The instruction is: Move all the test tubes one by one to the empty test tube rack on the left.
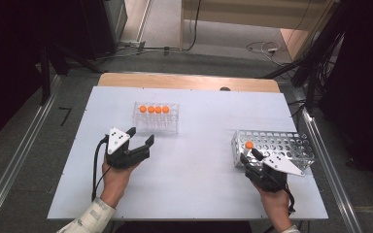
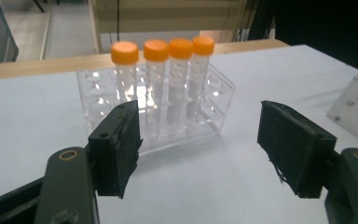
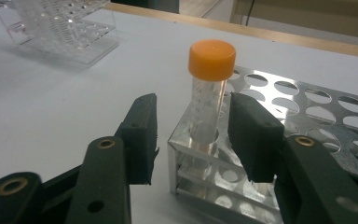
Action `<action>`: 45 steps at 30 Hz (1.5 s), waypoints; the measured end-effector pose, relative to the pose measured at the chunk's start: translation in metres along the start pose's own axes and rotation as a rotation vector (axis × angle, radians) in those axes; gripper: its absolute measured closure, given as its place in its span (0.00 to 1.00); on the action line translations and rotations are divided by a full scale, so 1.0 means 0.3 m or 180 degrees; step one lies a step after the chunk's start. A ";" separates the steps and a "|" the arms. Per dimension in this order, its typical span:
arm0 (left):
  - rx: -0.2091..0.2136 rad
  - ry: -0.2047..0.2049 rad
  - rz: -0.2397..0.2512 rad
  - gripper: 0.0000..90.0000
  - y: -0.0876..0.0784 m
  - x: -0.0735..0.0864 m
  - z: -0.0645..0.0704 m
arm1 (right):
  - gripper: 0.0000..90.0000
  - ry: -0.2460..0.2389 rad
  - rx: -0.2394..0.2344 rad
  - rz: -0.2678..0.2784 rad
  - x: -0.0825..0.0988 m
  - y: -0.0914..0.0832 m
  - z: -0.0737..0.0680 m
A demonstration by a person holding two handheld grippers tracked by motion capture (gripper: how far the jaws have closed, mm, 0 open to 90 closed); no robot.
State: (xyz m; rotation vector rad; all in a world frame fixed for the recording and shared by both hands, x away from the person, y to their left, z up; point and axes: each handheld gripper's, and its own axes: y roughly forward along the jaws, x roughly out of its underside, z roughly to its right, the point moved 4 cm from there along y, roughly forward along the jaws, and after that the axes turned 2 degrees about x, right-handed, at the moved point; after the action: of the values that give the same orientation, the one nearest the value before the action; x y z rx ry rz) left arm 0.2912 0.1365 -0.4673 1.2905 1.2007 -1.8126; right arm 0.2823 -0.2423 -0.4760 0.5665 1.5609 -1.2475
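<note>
We see two handheld black tongs, one per hand. The left tongs (image 1: 142,136) carry a grey three-cornered plate (image 1: 118,139) with small dark dots on top, and a black cable (image 1: 96,167) trails back along the forearm. The right tongs (image 1: 249,154) have the same plate (image 1: 282,164). Up close we note matte black arms with brass-ringed holes (image 2: 68,155), and thick black pads (image 2: 119,147) with frayed edges. A pale checked sleeve cuff (image 1: 93,216) shows on the left arm.
</note>
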 end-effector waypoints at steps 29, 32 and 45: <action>0.0460 0.0119 0.0010 0.28 -0.025 -0.010 0.130 | 0.80 -0.0084 -0.0339 0.0539 -0.135 -0.098 -0.107; 0.0531 0.0140 0.0002 0.27 -0.027 -0.012 0.152 | 0.80 -0.0164 -0.0500 0.0473 -0.127 -0.081 -0.166; 0.0872 0.0257 0.0137 0.33 -0.058 -0.049 0.267 | 0.80 -0.0428 -0.0873 0.0229 -0.104 0.013 -0.350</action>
State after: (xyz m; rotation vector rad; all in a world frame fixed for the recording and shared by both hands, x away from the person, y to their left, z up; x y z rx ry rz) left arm 0.2500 0.0700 -0.4385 1.5418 0.9812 -1.9604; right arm 0.2538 -0.1387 -0.4550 0.3516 1.5512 -0.9760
